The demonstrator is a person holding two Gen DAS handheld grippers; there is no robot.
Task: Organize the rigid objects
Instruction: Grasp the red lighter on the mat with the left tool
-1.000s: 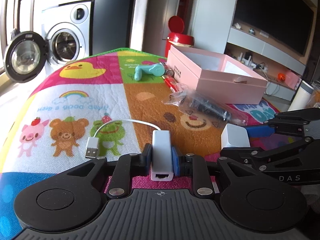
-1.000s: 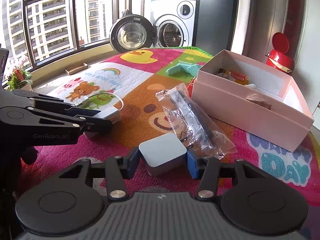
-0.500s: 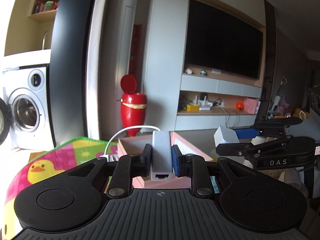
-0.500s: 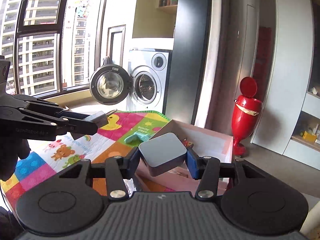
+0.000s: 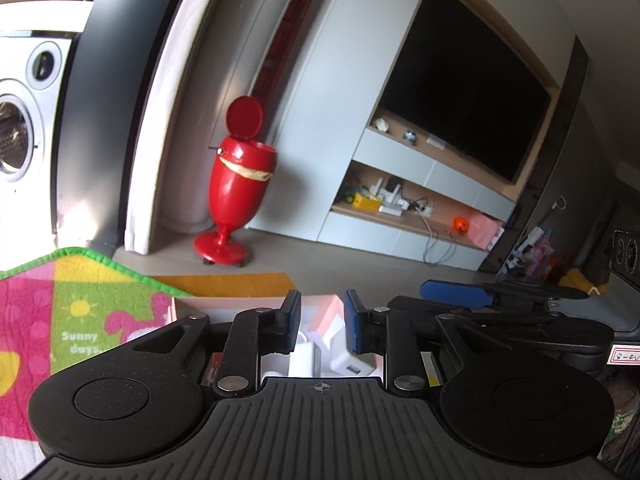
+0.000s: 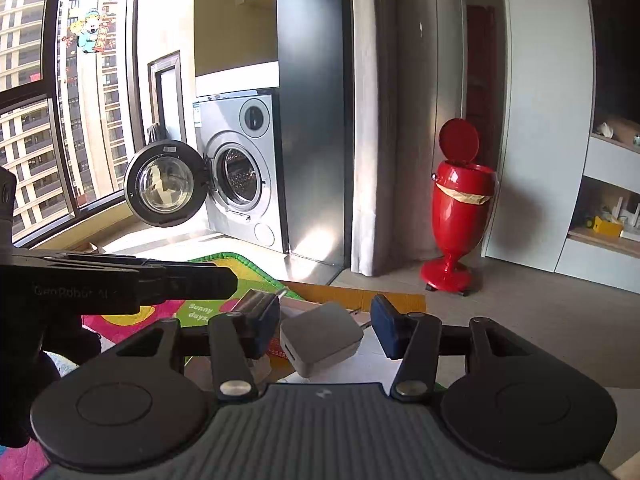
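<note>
Charger cube (image 6: 322,338), grey and tilted, sits free between the spread fingers of the right gripper (image 6: 325,330), over the pink box (image 5: 224,305). Left gripper (image 5: 319,320) is likewise released above the box, a white adapter (image 5: 306,356) lying inside. Likely risk: the cube lands crooked on the adapter or clips the box wall.

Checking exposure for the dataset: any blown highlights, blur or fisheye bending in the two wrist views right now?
Left wrist: washing machine at the left edge is blown out white; the TV is near black; straight cabinet lines bow; the pink box beneath the left tool is sharp. Right wrist: window is bright but readable; sun glare on the floor by the washer; the grey block is in focus.
</note>
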